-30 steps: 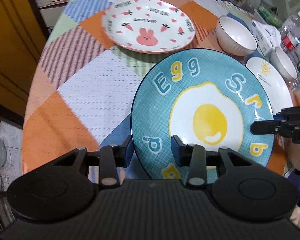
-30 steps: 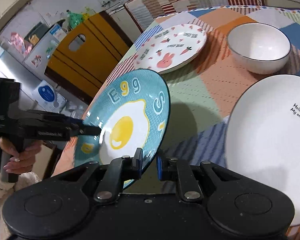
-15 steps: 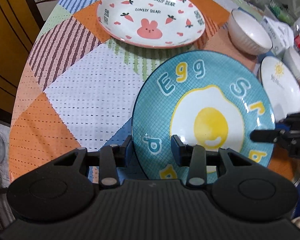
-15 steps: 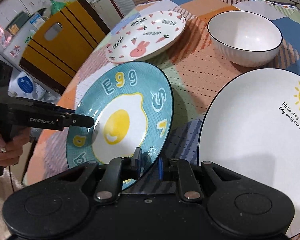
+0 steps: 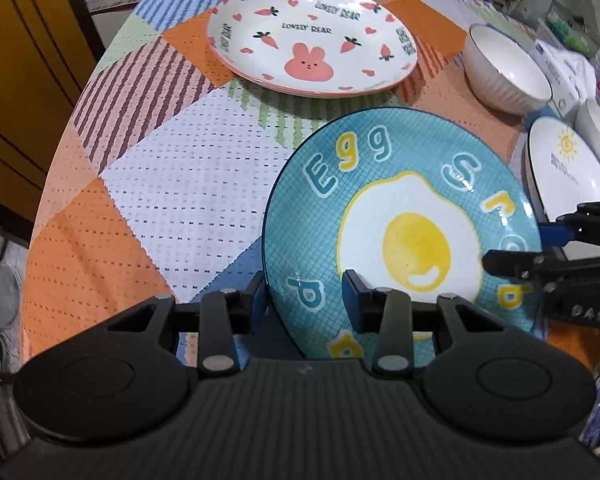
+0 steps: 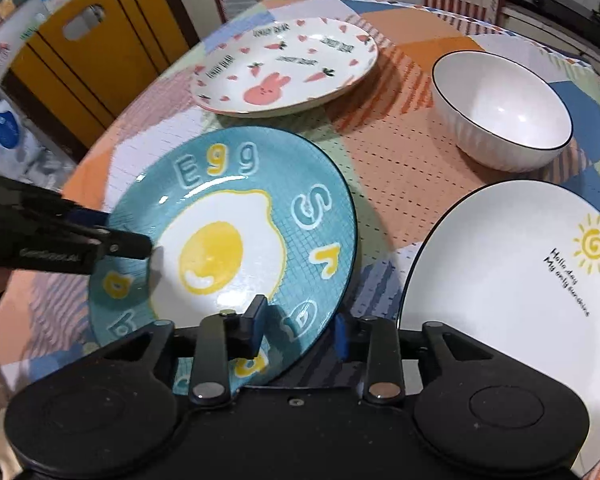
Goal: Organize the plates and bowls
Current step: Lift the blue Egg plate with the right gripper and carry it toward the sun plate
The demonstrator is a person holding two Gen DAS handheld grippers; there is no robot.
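Teal egg plate (image 5: 400, 216) sits on the patchwork tablecloth (image 5: 148, 184), near edge of the table, between the bunny plate (image 5: 312, 40) behind it and the two grippers. Can't tell whether its near rim is fully down or slightly lifted.

Left gripper (image 5: 304, 292): jaws part-way apart and straddling the plate's rim, one finger over the face, one outside the edge. Pad contact isn't visible, so can't tell if it's actually clamping.

Right gripper (image 6: 298, 322): jaws opening. Plate rim is between them, with a clear gap on the blue-pad side, so no grip. In the left wrist view it comes in from the right over the plate's edge.

White sun plate (image 6: 520, 280) lies flat just right of the egg plate, apart from it. White bowl (image 6: 500, 108) stands upright behind the sun plate, to the right of the bunny plate. Second white bowl (image 5: 598, 136) shows at the far right edge in the left wrist view, next to the sun plate.
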